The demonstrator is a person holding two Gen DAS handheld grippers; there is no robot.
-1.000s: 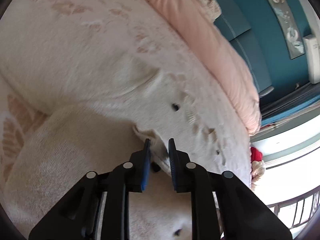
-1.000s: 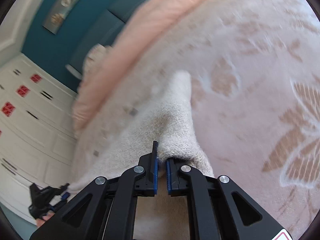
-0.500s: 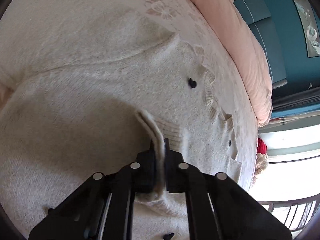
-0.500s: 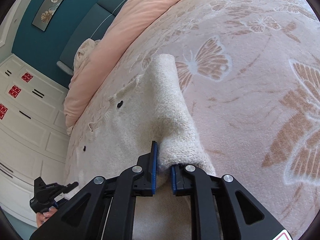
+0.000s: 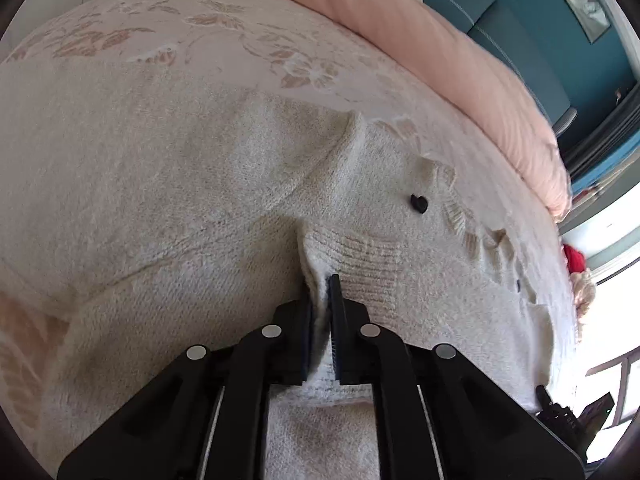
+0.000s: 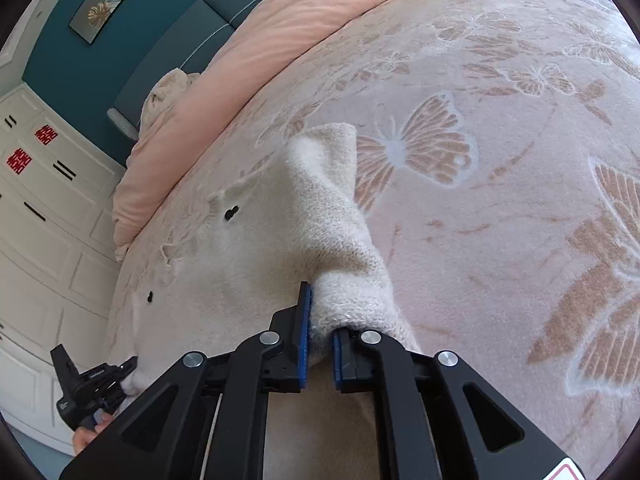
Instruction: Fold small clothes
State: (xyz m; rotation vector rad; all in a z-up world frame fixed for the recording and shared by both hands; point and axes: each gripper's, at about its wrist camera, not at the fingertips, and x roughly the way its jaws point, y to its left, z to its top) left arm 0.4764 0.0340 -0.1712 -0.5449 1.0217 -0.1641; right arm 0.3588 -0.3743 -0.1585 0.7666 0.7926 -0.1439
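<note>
Pink butterfly-patterned blanket (image 6: 500, 208) covers the bed, with a peach duvet (image 5: 440, 64) bunched along its far edge below a teal wall (image 6: 80, 8). On the blanket lies a cream knitted cardigan (image 5: 180, 184) with black buttons (image 5: 418, 203). The left claw (image 5: 321, 320) pinches its ribbed hem; the right claw (image 6: 320, 344), jaws lately easing apart, grips a bunched sleeve (image 6: 332, 216) that runs away toward the duvet.

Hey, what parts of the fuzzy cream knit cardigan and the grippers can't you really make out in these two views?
- Left wrist view: the cream knit cardigan's lower edge is cut off behind the left gripper.
- Right wrist view: the sleeve end is buried between the right gripper's pads.
- Right wrist view: the left gripper's fingertips are hidden by the cardigan.
- Both views: the small black buttons are too small for detail.
</note>
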